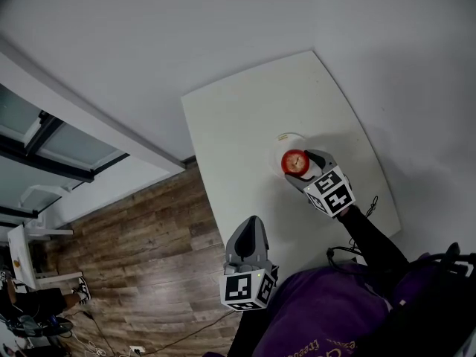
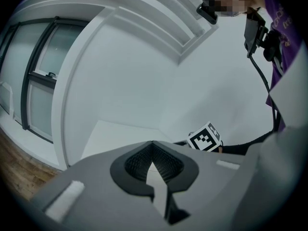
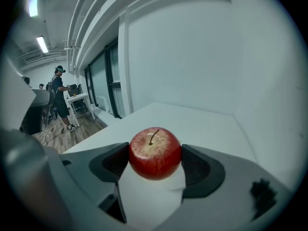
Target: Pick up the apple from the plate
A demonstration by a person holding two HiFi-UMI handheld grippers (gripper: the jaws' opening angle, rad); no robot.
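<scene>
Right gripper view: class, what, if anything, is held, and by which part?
The round red apple, by its opposite sides, between the dark pads of the right hand-held gripper.

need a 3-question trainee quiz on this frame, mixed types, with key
1. True or false: the right gripper has its jaws on both sides of the apple, touching it.
2. The left gripper has its jaws: A) closed on the apple; B) together with nothing between them; C) wide apart around the plate.
3. Fill in: in the head view, the plate sits on the white ____.

Key: 1 true; 2 B; 3 table.
</scene>
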